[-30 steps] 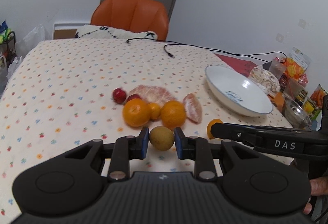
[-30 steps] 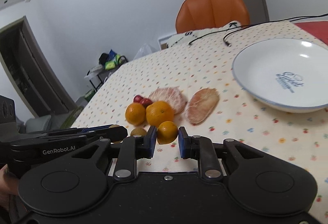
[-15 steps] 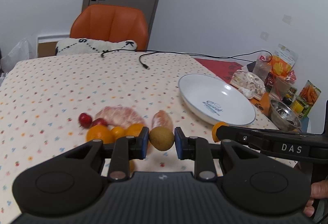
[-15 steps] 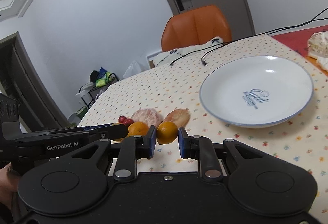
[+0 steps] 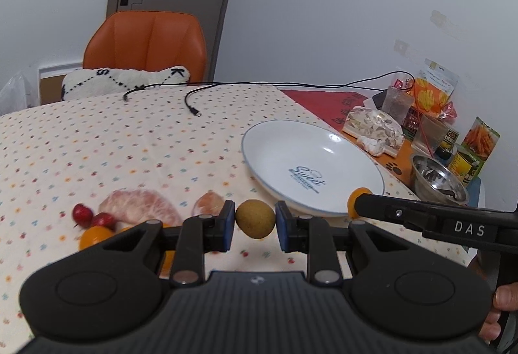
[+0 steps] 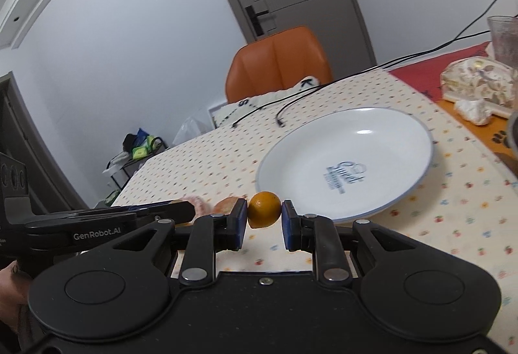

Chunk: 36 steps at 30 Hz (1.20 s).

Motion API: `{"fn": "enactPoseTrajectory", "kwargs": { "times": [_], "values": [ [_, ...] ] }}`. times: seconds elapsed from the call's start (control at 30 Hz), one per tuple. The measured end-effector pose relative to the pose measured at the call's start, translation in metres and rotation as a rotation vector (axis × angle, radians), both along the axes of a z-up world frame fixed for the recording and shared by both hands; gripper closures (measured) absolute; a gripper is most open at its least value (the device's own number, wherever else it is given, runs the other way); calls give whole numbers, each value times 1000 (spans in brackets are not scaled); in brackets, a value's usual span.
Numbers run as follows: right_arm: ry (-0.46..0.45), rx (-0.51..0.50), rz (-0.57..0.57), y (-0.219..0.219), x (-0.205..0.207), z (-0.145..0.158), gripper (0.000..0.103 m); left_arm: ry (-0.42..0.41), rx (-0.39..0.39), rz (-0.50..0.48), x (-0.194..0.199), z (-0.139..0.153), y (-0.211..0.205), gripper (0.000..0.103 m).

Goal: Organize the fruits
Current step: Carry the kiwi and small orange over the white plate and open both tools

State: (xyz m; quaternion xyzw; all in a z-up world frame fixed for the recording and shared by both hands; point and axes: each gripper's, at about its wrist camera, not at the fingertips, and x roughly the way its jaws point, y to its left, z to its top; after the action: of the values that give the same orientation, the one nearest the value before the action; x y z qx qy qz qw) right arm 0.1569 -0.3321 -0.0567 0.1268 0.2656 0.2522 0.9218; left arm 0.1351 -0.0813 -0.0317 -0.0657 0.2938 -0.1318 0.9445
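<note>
Both fruits have travelled with me since a second ago, off the cluster and up toward the dish, which now fills much more of each view. My left gripper (image 5: 255, 219) is clamped on the small brownish-green round fruit (image 5: 255, 218), held in the air just short of the near rim of the white shallow plate with a thin blue edge (image 5: 349, 159). My right gripper (image 6: 264, 214) pinches the small orange round citrus (image 6: 264, 209) at the same rim, a little to the right of the other.

To do this well, I carry each fruit over the rim and well into the bowl of the plate before I loosen, lower until it nearly touches, then part the jaws slowly so nothing rolls out. I set them apart from each other, leaving space for more.

Behind on the dotted cloth of the counter (image 5: 97, 153) wait the peeled pink pomelo piece (image 5: 139, 206), two small red fruits (image 5: 92, 216) and an orange (image 5: 94, 235).
</note>
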Motion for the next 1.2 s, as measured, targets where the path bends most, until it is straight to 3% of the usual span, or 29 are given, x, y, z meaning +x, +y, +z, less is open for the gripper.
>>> {"fn": "enactPoseTrajectory", "kwargs": {
  "times": [0.83, 0.93, 1.2],
  "values": [
    [12, 11, -141, -38, 42, -22, 82, 39, 51, -72, 67, -10, -61, 78],
    [19, 26, -156, -43, 43, -23, 74, 49, 57, -71, 73, -13, -67, 78],
    [7, 49, -201, -57, 32, -22, 69, 63, 74, -84, 80, -17, -81, 73]
  ]
}}
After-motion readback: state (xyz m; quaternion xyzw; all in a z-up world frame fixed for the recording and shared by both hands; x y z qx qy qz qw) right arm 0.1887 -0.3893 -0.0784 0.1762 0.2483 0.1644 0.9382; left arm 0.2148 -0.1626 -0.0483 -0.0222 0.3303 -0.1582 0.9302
